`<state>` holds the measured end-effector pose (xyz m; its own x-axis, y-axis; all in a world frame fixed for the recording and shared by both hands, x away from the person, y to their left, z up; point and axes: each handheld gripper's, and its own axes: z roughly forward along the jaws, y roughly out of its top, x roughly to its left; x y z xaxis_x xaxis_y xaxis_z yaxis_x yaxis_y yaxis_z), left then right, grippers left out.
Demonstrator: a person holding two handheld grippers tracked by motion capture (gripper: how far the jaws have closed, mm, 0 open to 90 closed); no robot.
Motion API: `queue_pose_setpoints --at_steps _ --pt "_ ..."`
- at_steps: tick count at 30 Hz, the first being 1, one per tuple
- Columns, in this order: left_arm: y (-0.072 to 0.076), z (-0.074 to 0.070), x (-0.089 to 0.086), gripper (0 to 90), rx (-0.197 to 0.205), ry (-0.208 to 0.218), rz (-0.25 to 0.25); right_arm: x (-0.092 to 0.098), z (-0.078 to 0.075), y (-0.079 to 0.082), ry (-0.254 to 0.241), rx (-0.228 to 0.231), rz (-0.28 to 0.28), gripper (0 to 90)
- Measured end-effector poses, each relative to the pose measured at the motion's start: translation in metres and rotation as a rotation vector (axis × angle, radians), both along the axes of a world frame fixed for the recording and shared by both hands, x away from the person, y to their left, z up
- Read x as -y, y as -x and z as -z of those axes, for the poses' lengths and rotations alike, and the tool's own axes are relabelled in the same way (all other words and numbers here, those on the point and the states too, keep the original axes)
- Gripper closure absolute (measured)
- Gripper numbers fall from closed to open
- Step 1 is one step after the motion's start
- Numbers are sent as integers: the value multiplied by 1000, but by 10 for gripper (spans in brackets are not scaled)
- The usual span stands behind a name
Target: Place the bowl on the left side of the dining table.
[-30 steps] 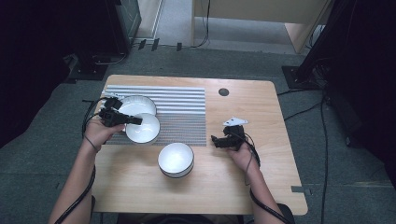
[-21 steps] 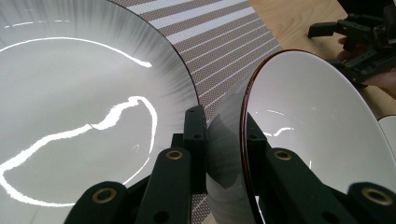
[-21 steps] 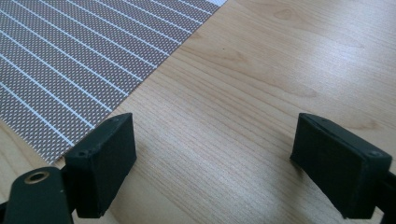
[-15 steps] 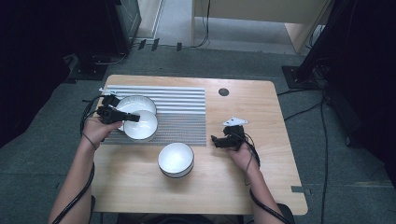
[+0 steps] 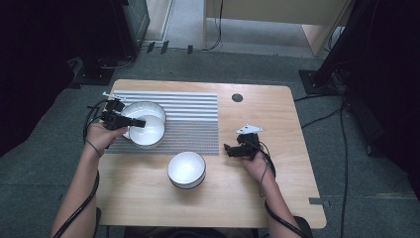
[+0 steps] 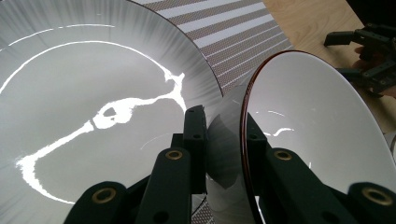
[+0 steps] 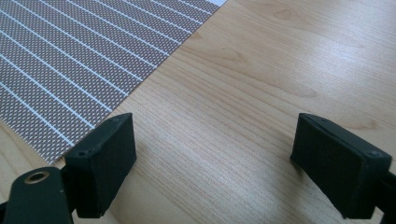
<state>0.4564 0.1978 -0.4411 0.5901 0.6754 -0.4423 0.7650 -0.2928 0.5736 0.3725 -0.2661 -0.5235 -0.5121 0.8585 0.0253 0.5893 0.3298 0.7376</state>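
Two bowls point(image 5: 147, 130) overlap on the striped mat's point(image 5: 193, 119) left end; a third bowl point(image 5: 186, 169) sits nearer, on the table point(image 5: 277, 124).

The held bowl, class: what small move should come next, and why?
Probably lower the held bowl into the bowl behind it. The left claw pinches its rim, and it is tilted, overlapping that bowl on the mat, so nesting seems intended.

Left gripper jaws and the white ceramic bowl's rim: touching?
Touching. The left gripper view shows the left gripper clamped on the white bowl's dark-edged rim, one jaw each side.
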Motion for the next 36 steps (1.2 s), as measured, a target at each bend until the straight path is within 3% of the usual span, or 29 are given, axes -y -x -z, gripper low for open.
queue_pose_setpoints --at_steps 11,36 --pt "-3 2 -6 783 1 -9 -21 0 0 0 0 0 0 129" --pt "-9 9 -26 781 6 -3 -128 0 0 0 -1 0 0 129"
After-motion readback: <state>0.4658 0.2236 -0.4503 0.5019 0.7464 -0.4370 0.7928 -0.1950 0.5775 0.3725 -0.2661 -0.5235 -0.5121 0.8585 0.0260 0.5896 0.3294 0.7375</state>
